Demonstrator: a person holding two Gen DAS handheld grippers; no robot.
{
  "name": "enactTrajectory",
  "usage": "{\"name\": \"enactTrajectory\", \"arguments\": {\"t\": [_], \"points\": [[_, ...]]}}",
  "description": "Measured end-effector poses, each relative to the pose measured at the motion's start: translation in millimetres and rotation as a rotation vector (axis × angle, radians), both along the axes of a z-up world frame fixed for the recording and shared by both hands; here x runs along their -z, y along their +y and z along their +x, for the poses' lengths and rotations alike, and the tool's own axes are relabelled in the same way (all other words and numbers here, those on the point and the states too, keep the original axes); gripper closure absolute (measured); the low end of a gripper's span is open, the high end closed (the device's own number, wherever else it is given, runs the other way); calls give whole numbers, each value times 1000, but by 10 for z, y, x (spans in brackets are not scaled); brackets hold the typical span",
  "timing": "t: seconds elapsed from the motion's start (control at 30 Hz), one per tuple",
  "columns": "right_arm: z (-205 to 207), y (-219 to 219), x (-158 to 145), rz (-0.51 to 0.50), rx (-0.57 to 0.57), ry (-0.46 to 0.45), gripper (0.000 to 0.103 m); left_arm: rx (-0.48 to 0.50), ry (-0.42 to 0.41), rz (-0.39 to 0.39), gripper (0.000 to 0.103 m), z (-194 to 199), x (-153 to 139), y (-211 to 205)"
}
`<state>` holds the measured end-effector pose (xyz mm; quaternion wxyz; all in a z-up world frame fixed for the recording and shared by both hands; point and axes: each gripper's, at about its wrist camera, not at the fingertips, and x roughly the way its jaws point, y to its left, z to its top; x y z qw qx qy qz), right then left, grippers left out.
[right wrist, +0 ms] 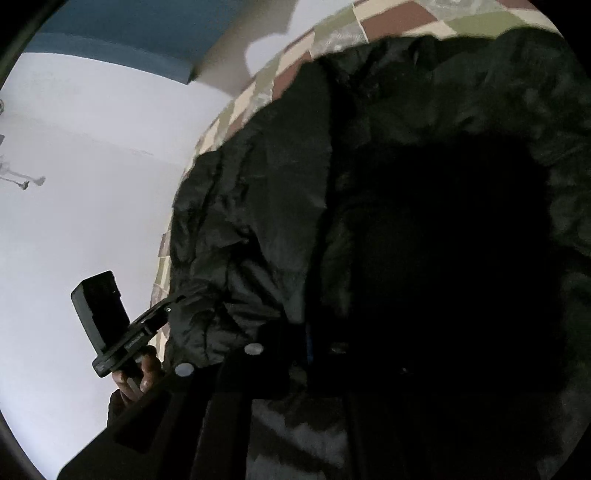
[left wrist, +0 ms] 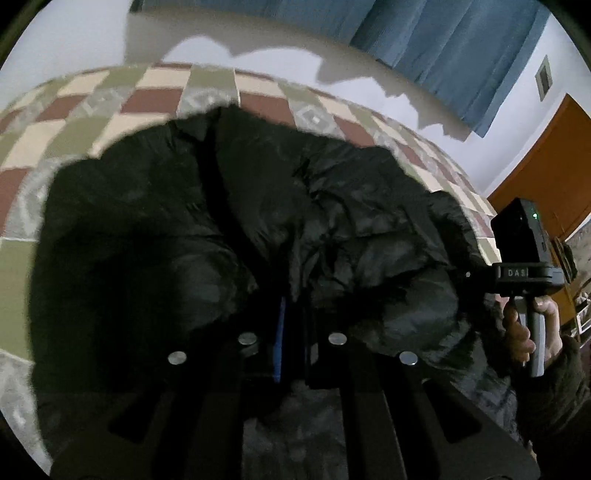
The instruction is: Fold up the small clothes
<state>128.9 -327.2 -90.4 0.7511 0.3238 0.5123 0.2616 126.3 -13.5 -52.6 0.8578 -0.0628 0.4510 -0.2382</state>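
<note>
A black puffy jacket (left wrist: 229, 221) hangs lifted in front of a checkered cloth surface (left wrist: 110, 107). My left gripper (left wrist: 291, 332) is shut on the jacket's edge, with fabric bunched between its fingers. My right gripper (right wrist: 295, 339) is also shut on the jacket (right wrist: 406, 184), its fingertips buried in dark fabric. The right gripper's body (left wrist: 524, 254) shows at the right of the left wrist view, beside the jacket. The left gripper's body (right wrist: 110, 325) shows at the lower left of the right wrist view, at the jacket's edge.
The checkered cloth in red, cream and green (right wrist: 388, 18) lies behind the jacket. A blue curtain (left wrist: 424, 40) hangs on the white wall behind. An orange wooden door (left wrist: 546, 166) is at the right.
</note>
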Motion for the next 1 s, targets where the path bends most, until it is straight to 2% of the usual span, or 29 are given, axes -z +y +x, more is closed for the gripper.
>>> {"name": "enactTrajectory", "arguments": {"t": [0.1,0.17,0.23,0.27,0.33,0.4,0.47,0.53,0.6,0.8,0.9,1.0], "points": [[-145,-150,-298,35,54,-86,71,7,-80,-24,93,-136,-348,70],[-187,-144,-472,82,64,-137,65,-1,-132,-59,77,-169,-550,89],[-170,-30,-555,136,42,-169,61,-2,-159,-80,67,-117,-644,19],[-151,63,-560,174,19,-177,61,0,-160,-86,67,-86,-649,-43],[-135,230,-509,229,-28,-169,60,32,-131,-109,67,19,-549,-210],[-100,426,-383,245,-81,-143,60,42,-89,-91,67,84,-340,-357],[-87,542,-216,223,-112,-103,60,52,-24,-68,69,105,-81,-415],[-111,565,36,156,-109,-39,61,55,23,-17,72,116,148,-486],[-89,562,235,131,-98,21,61,65,37,19,74,96,293,-519],[-33,543,438,131,-85,58,66,60,90,16,77,167,474,-499],[-42,482,530,121,-74,65,77,56,85,5,78,186,556,-467],[53,490,446,146,-69,81,79,54,74,3,78,195,495,-467]]}}
